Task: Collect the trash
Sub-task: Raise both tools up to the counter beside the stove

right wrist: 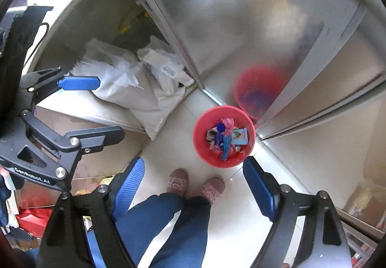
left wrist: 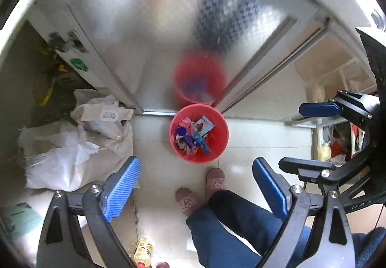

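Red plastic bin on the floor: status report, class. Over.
Left gripper open, empty. Right gripper open, empty. Red plastic bin upright by the metal cabinet, holding wrappers. Nothing blocking it.

**Black grippers, blue pads, pink slippers**

Each gripper, left gripper [left wrist: 196, 186] and right gripper [right wrist: 193, 186], has black angular arms with silver screws and ribbed blue pads [left wrist: 121, 189]. "GenRobot.AI" is printed in white. Near the red bucket [right wrist: 200, 144]: blue trousers [right wrist: 164, 224], pink patterned slippers [right wrist: 177, 181].

Home — slippers [left wrist: 215, 179], frosted sliding door [left wrist: 168, 45]
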Demonstrator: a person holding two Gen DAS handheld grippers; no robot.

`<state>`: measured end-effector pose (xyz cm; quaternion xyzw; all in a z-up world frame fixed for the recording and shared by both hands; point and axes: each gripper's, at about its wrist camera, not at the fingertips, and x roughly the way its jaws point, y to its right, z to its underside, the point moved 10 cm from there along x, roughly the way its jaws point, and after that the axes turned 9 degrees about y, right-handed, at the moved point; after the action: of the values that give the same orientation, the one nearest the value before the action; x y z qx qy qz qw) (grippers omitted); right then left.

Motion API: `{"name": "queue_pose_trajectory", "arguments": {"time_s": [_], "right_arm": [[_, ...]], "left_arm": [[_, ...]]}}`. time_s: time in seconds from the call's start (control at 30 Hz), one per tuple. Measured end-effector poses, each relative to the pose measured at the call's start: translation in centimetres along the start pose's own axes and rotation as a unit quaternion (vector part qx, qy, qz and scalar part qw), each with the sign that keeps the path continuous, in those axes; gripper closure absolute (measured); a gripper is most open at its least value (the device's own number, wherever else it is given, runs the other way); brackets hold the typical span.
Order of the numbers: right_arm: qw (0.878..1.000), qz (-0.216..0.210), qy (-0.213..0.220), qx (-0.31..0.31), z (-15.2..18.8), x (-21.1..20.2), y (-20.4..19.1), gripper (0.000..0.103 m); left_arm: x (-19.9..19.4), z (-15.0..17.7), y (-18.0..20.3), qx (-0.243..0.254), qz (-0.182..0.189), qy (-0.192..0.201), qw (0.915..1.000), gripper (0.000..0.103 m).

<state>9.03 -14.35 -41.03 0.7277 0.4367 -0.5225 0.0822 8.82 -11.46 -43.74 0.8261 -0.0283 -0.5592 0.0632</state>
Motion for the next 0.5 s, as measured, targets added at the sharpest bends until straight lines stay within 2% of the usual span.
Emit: {"name": "queue_pose_trajectory", "arguments": {"time_s": [0.37,0.47,0.5], "right_arm": [[0.999,-0.001,0.039,-0.012,-4.5,-8.0,-2.5,0.020],[0.999,-0.005,0.049,-0.021,-6.1,-9.8,-3.3,0.019],[0.998,-0.006,0.052,-0.025,-6.7,-10.3,-3.6,0.019]], "left_arm": [[-10.2,-4.0,0.3,-0.007,-0.027,0.047,0.9985,0.009],[-12.7,-5.1,-0.3,-0.012,-0.037,0.064,0.9972,0.006],[-13.5,-5.5,-0.8,-0.016,-0.046,0.070,0.9964,0.000]]}}
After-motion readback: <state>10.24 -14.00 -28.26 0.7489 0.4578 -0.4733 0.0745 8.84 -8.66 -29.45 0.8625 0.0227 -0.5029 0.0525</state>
